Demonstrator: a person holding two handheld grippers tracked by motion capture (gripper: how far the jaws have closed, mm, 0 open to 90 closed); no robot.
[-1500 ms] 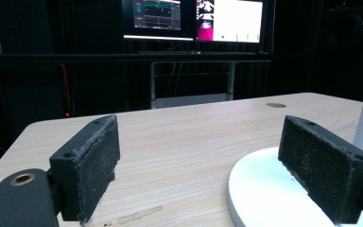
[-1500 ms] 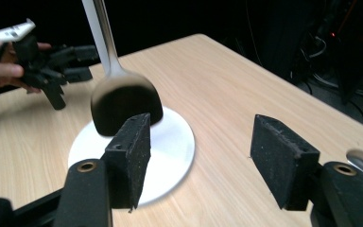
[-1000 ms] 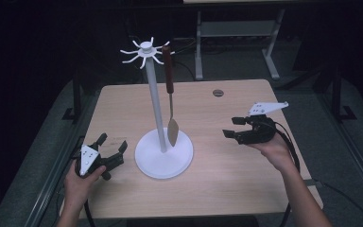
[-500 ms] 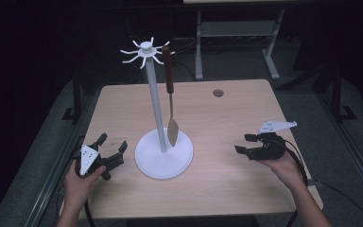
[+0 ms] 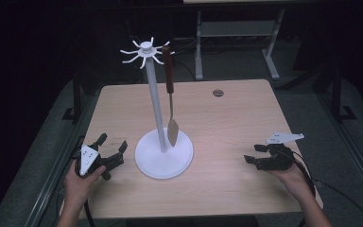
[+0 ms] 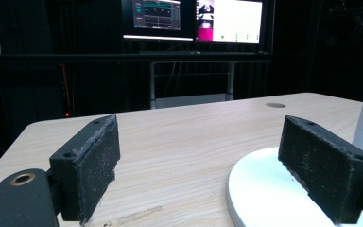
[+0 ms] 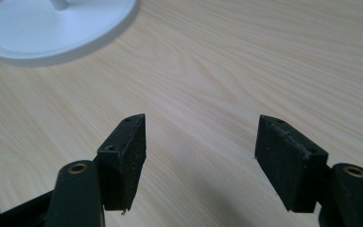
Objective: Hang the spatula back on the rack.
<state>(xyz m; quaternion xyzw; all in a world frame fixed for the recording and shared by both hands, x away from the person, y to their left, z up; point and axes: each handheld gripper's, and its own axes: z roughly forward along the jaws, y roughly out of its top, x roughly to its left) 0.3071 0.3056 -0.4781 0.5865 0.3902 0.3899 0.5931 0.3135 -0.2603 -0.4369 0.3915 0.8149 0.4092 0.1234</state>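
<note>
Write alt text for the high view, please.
A white hook stand stands on a wooden table, with a brown-handled spatula hanging from one hook. The left gripper and right gripper, jaws open and empty, rest on the table either side.

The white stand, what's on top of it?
The white stand has a ring of curved white hooks on top. A spatula with a brown handle hangs from one hook, its blade down by the round base. The loop where it catches the hook is too small to make out.

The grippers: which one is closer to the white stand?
The left gripper: its jaws sit right beside the white stand base. The right gripper rests farther off across bare table.
</note>
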